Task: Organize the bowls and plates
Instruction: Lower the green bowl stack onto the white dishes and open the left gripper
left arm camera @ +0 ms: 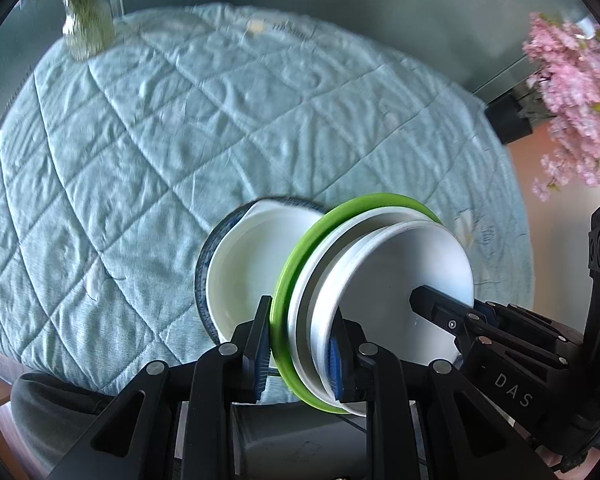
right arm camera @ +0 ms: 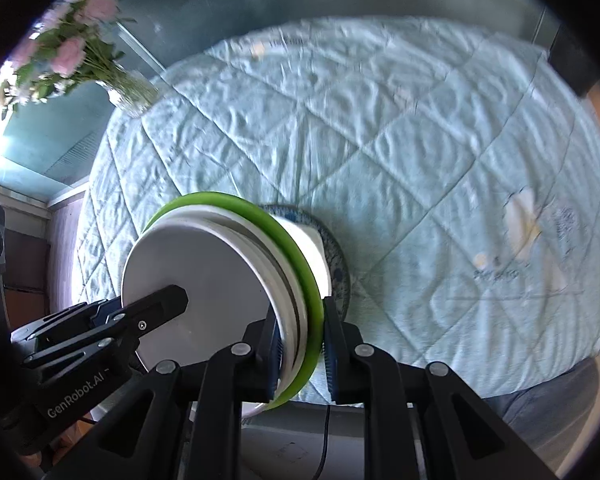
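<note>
So both grippers are clamped on the same stack of plates (left arm camera: 380, 280), one on each side of it: the left gripper (left arm camera: 300, 350) has its pads pinched narrow over the rims, green plate (left arm camera: 300, 256) included, and the right gripper (right arm camera: 300, 350) is doing the same on the opposite edge, also nearly closed around the rims. The stack looks lifted clear of the quilted blue cloth (left arm camera: 140, 140) covering the table, sitting tilted in both views, with a white bowl (left arm camera: 244, 264) and a blue-patterned dish (left arm camera: 201, 268) underneath or just behind it; can't tell if those are part of the carried pile or resting on the cloth. My read is this is the carry step, moving the whole stack somewhere. Next move needs both hands to stay level and in sync, since a rim grip on smooth plates could slip if one side dips. There's a flower vase (left arm camera: 86, 28) at the far edge to steer clear of.
</note>
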A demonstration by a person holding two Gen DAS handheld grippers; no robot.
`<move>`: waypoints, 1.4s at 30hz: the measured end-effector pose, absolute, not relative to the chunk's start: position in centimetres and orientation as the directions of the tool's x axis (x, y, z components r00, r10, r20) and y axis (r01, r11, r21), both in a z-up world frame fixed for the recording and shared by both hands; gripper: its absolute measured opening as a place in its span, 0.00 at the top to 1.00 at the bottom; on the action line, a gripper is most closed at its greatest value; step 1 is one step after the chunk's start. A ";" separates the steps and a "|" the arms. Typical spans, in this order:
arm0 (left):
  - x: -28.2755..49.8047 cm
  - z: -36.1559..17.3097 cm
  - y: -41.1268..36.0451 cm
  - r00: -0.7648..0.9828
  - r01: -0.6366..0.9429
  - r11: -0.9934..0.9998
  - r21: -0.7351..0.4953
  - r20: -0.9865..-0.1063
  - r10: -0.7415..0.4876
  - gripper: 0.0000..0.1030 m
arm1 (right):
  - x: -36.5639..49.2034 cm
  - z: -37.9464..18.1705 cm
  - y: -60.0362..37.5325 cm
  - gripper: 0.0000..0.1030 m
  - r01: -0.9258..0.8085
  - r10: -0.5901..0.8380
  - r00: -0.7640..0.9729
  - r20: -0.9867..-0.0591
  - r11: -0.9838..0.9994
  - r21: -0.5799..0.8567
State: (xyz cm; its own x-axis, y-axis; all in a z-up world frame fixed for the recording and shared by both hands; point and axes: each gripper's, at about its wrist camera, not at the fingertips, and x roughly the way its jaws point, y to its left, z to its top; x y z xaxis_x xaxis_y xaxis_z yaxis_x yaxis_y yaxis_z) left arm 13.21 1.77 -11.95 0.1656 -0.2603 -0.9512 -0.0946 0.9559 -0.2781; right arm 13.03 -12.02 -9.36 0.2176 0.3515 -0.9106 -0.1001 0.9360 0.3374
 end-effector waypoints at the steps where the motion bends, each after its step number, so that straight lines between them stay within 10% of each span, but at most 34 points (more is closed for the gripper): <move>1: 13.3 -13.0 2.0 0.149 -0.104 0.954 -0.280 -0.953 -0.263 0.81 | 13.2 -10.0 -11.9 0.84 -0.095 0.351 0.204 -0.914 0.936 0.339; 29: 14.9 -18.8 4.6 0.059 -0.178 0.940 -0.291 -0.957 -0.285 0.80 | 16.2 -15.1 -8.9 0.79 -0.045 0.326 0.093 -0.941 0.945 0.323; 31: 14.5 -17.8 4.8 0.080 -0.167 0.945 -0.280 -0.959 -0.270 0.80 | 16.0 -14.5 -9.2 0.74 -0.068 0.333 0.114 -0.936 0.943 0.327; 33: 14.1 -16.7 5.3 0.104 -0.161 0.948 -0.274 -0.960 -0.260 0.78 | 15.5 -13.3 -9.5 0.47 -0.109 0.326 0.155 -0.932 0.944 0.312; 36: 13.0 -13.8 5.9 0.183 -0.151 0.957 -0.249 -0.958 -0.220 0.70 | 14.3 -11.4 -10.1 0.21 -0.174 0.325 0.219 -0.920 0.941 0.291; 40: 10.1 -8.7 6.0 0.356 -0.148 0.978 -0.146 -0.931 -0.085 0.07 | 11.7 -9.7 -10.5 0.18 -0.254 0.312 0.254 -0.916 0.935 0.248; 42: 8.9 -7.1 5.9 0.412 -0.168 0.981 -0.102 -0.911 -0.024 0.01 | 9.8 -9.4 -10.3 0.14 -0.313 0.321 0.251 -0.913 0.920 0.237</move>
